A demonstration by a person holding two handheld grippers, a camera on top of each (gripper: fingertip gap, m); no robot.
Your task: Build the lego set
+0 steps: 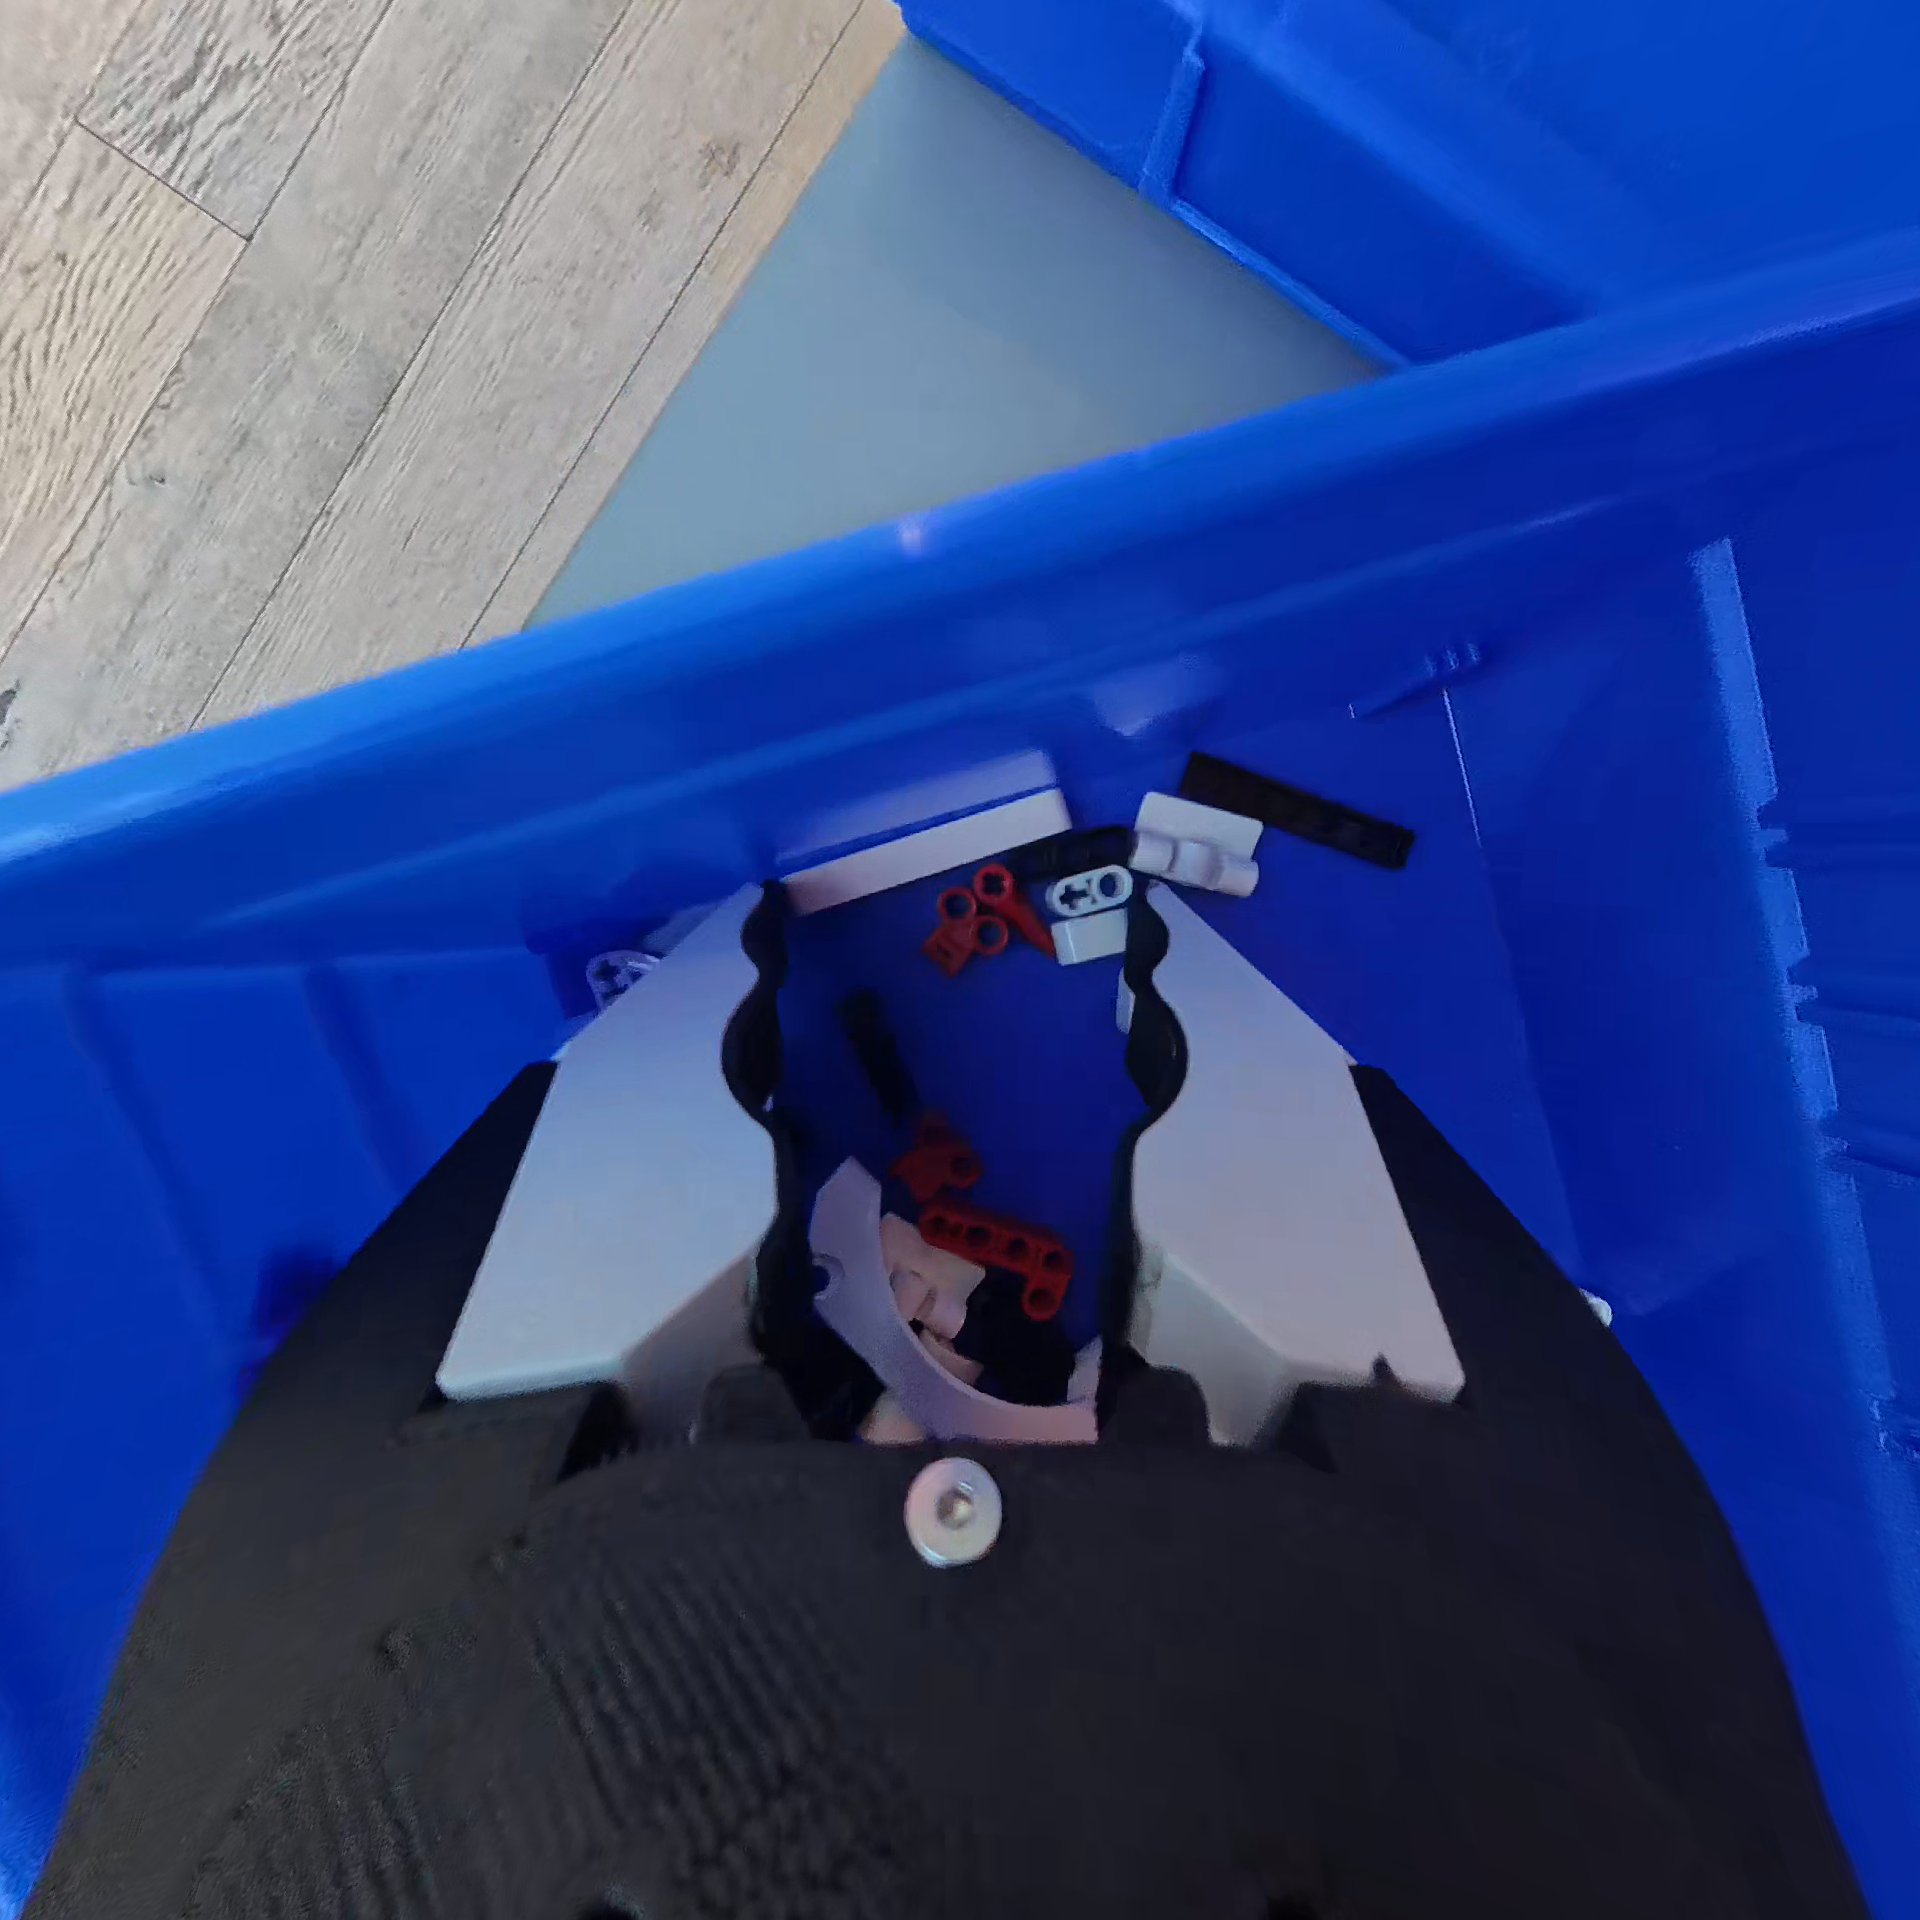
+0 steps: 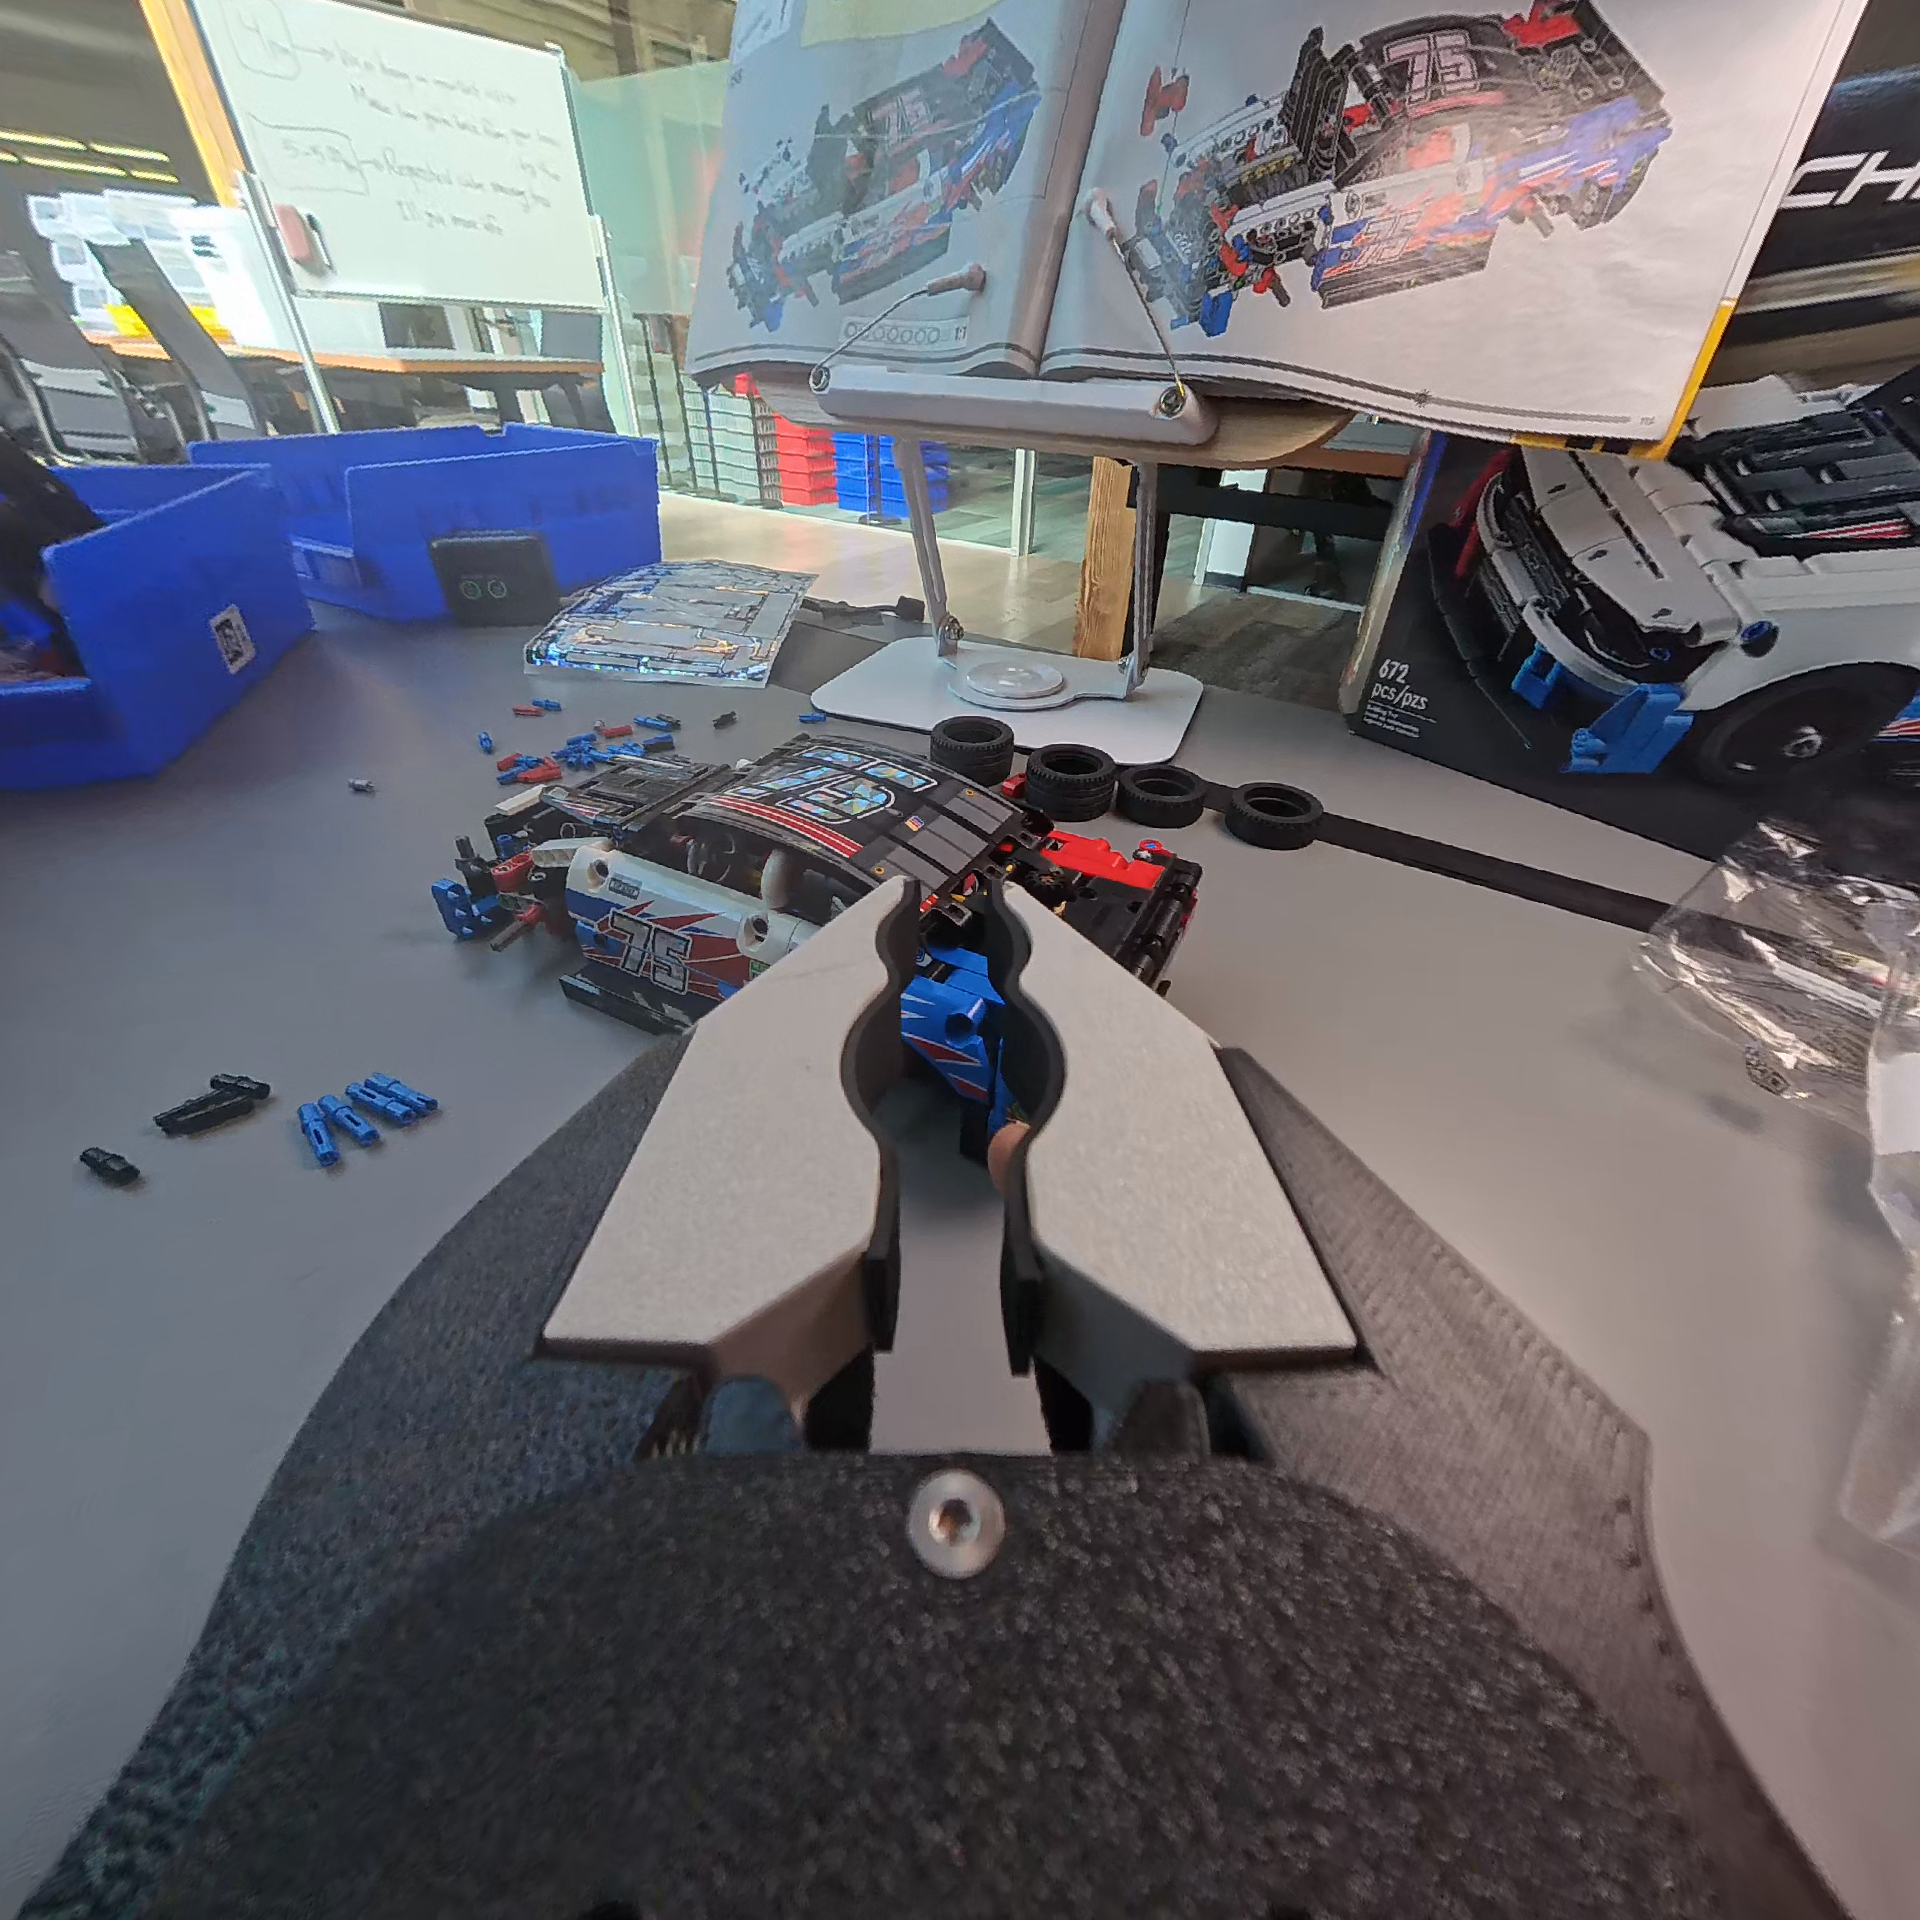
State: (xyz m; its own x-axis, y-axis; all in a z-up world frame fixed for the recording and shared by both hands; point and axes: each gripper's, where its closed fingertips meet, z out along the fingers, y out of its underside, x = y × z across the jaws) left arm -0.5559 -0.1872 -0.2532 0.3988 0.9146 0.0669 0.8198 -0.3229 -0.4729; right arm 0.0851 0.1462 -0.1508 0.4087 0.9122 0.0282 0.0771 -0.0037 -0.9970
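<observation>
My left gripper (image 1: 956,914) is open inside a blue bin (image 1: 1039,665), tips low over the bin floor. Between and just beyond its fingers lie loose pieces: small red connectors (image 1: 977,920), a white connector (image 1: 1086,914), a black pin (image 1: 883,1049), a red angled beam (image 1: 1003,1247) and a curved white panel (image 1: 914,1340). In the right wrist view the partly built race car (image 2: 790,852) lies on the grey table (image 2: 312,1299). My right gripper (image 2: 951,899) is closed narrowly on the car's near side, with blue and black car parts between its jaws.
Several black tyres (image 2: 1070,779) lie behind the car. Blue pins (image 2: 364,1112) and black pins (image 2: 208,1107) lie at left. An open instruction book (image 2: 1195,208) stands on a stand. The set's box (image 2: 1662,623) is at right, plastic bags (image 2: 1787,966) beside it, blue bins (image 2: 156,613) at left. Left tips to right tips: about 75 cm.
</observation>
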